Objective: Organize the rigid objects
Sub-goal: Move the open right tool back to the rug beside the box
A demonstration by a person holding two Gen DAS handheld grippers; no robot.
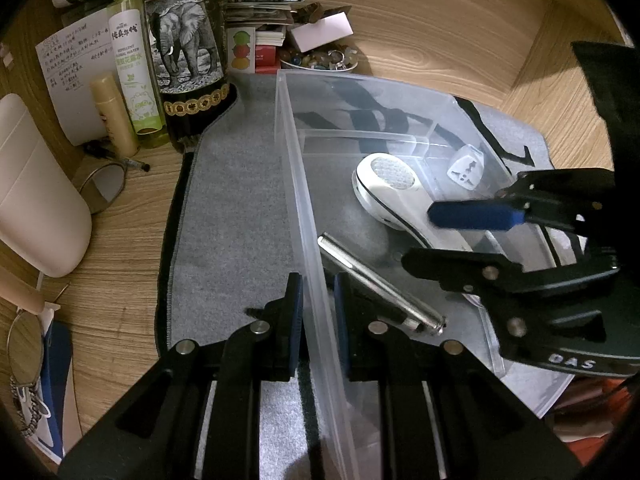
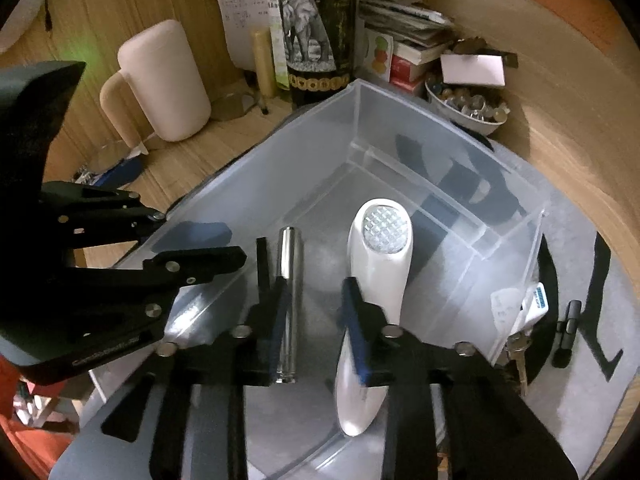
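A clear plastic bin (image 1: 298, 184) (image 2: 320, 152) stands on a grey mat. In it lie a white hand-held device with a lit grid head (image 1: 390, 188) (image 2: 382, 248) and a silver metal tube (image 1: 380, 284) (image 2: 289, 300). My left gripper (image 1: 316, 320) straddles the bin's left wall, one finger on each side, pressed close to it. My right gripper (image 2: 314, 316) is open inside the bin, fingers apart between the tube and the white device; it also shows in the left wrist view (image 1: 452, 236). A white plug adapter (image 1: 466, 168) sits at the bin's far side.
A white jug (image 2: 164, 80), an elephant-print tin (image 1: 184, 52), bottles (image 1: 134, 72), papers and a bowl of beads (image 2: 468, 106) crowd the wooden desk behind the bin. Keys with a tag (image 2: 520, 320) and a black clip (image 2: 568, 328) lie on the mat to the right.
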